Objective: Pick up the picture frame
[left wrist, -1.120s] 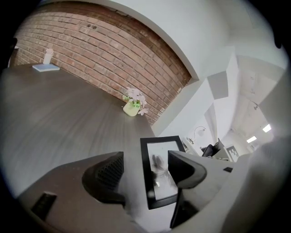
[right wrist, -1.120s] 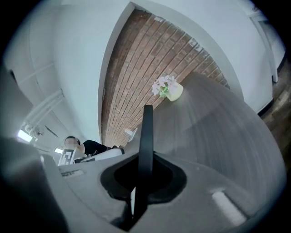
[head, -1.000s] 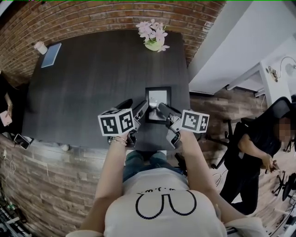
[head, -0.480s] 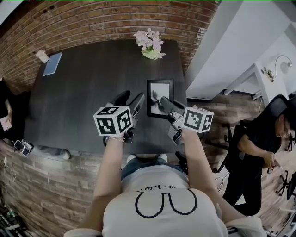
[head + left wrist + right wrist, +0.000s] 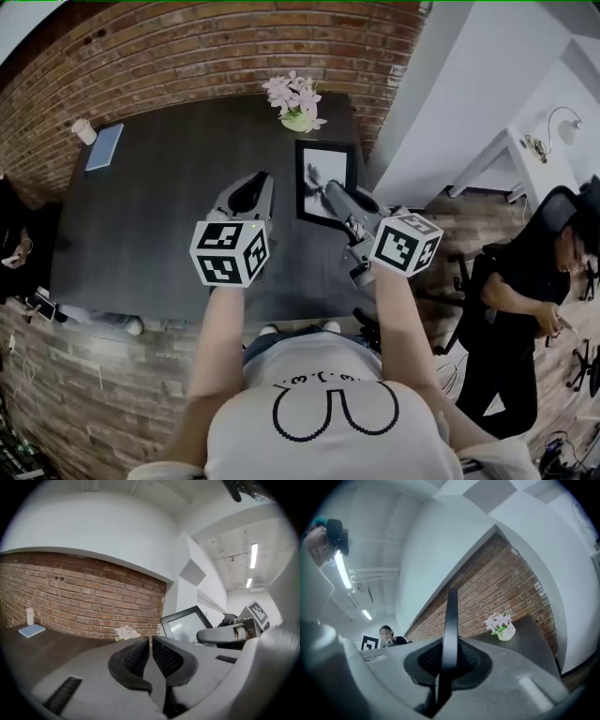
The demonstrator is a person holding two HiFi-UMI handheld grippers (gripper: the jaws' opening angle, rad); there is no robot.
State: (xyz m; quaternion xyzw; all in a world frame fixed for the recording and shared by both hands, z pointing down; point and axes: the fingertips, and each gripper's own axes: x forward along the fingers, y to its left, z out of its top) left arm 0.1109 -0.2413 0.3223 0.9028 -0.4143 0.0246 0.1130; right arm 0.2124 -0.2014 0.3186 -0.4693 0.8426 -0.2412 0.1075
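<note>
The black picture frame [image 5: 325,178] hangs above the dark table [image 5: 159,225], tilted, with my right gripper [image 5: 335,195] shut on its near edge. In the right gripper view the frame [image 5: 450,620] shows edge-on, pinched between the pads. My left gripper [image 5: 263,180] sits to the frame's left, apart from it. Its jaws have just been closing and are shut with nothing between them [image 5: 151,641]. From the left gripper view I see the frame [image 5: 185,622] and the right gripper [image 5: 220,634] off to the right.
A pot of pink flowers [image 5: 295,101] stands at the table's far edge, just beyond the frame. A blue notebook [image 5: 103,147] and a small cup [image 5: 84,131] lie at the far left corner. A person [image 5: 534,281] stands to the right, off the table.
Both grippers have risen. The frame has come up off the table in the right gripper. The left gripper's jaws, open beside the frame before, have shut empty.
</note>
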